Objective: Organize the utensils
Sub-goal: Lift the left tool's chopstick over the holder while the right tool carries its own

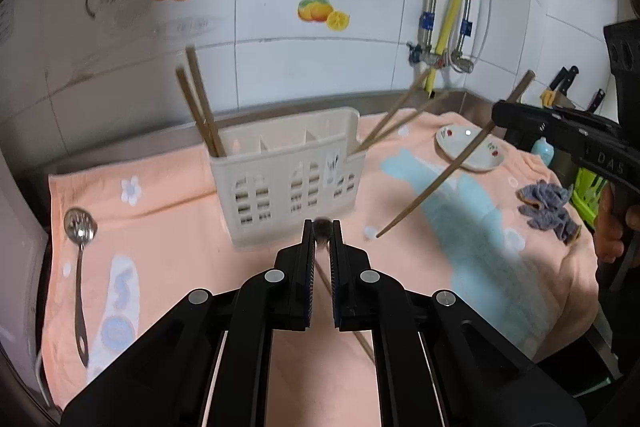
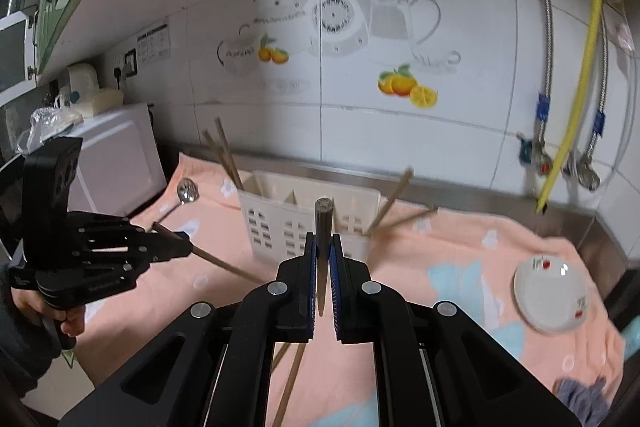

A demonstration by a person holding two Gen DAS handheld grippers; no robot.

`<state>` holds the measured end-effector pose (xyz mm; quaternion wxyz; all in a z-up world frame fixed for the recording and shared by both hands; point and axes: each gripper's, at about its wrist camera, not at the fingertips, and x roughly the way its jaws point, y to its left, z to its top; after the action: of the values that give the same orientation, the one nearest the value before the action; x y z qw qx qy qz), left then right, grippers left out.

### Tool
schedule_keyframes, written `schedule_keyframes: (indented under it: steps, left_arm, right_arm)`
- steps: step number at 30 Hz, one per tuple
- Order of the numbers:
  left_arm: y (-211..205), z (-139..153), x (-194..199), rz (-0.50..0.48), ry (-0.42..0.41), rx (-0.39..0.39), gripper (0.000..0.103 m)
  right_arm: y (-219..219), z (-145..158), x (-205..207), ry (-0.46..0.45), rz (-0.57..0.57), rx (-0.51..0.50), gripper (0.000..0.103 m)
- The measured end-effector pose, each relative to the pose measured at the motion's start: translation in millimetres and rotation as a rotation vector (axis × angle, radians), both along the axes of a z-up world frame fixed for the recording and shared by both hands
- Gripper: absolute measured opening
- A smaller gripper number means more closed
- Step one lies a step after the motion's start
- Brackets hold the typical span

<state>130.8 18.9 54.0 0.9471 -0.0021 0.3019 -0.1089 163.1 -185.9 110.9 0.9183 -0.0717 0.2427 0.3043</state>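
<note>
Peach towel (image 1: 160, 227) covers the counter, white utensil caddy (image 1: 288, 183) near its back edge, chopstick pairs leaning out both end slots, open towel all around in front. Slotted spoon (image 1: 80, 259) lies along the left edge, small dish (image 1: 472, 147) by the back right corner. My left tongs (image 1: 322, 235) clamp one chopstick (image 1: 320, 231), my right tongs (image 2: 322, 247) clamp another chopstick (image 2: 323, 223), both above the towel.

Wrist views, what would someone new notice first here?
Each hand-held gripper is shut on a single chopstick: the left on one pointing at the camera, the right on another. Behind them on the peach towel, a white caddy holds chopsticks at both ends. A slotted spoon lies left.
</note>
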Motion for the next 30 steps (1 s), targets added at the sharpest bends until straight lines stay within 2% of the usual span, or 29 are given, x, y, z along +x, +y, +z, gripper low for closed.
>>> schedule_keyframes:
  steps: [5,11,15,19,24,30]
  left_arm:
    - [-2,30,6,-0.023,-0.042,0.010,0.006]
    - [0,80,5,-0.021,-0.150,0.025,0.006]
    - [0,118,8,-0.014,-0.240,0.036,0.006]
    - [4,142,20,0.016,-0.301,0.041,0.006]
    - [12,147,46,0.078,-0.324,0.043,0.006]
    - [23,123,79,0.141,-0.281,0.045,0.006]
  right_arm:
    - [1,33,17,-0.005,0.039,0.025,0.006]
    - [0,64,35,-0.037,0.036,0.057,0.006]
    - [4,73,47,-0.048,0.022,0.063,0.006]
    - [9,74,61,-0.053,0.002,0.061,0.006]
    - [16,67,77,-0.041,-0.015,0.049,0.006]
    - [25,48,90,-0.004,-0.013,0.026,0.006]
